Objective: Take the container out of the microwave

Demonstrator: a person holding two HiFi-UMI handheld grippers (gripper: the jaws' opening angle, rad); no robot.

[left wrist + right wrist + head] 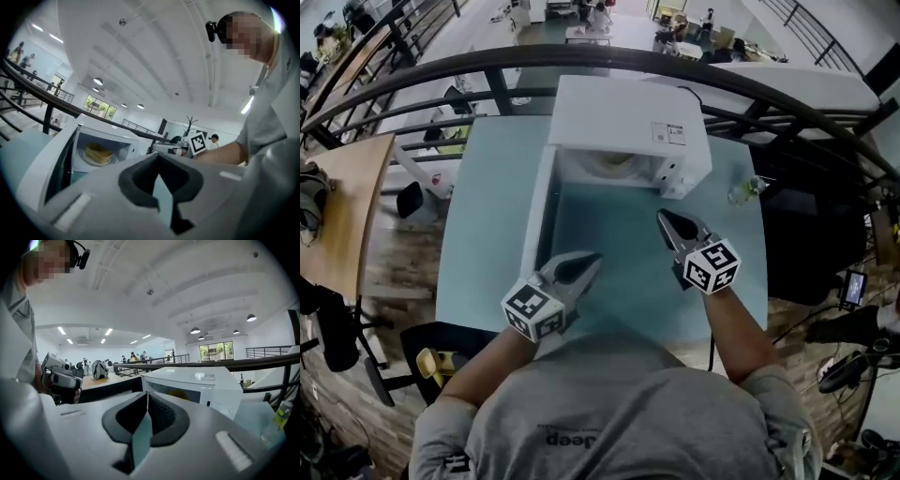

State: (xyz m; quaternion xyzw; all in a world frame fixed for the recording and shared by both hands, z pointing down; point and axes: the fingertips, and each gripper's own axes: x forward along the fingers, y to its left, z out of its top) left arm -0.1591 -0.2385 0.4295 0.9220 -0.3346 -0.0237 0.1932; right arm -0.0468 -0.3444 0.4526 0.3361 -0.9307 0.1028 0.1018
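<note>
The approach is judged to be the step in hand. The round yellowish container (98, 153) is seen inside the white box-shaped microwave (628, 117), whose door (536, 211) is swung open leftward. The grey left gripper (592, 258) and right gripper (662, 216) are held shut and empty on the near side, apart from it. Next, jaws need to be opened and reached far inside.
</note>
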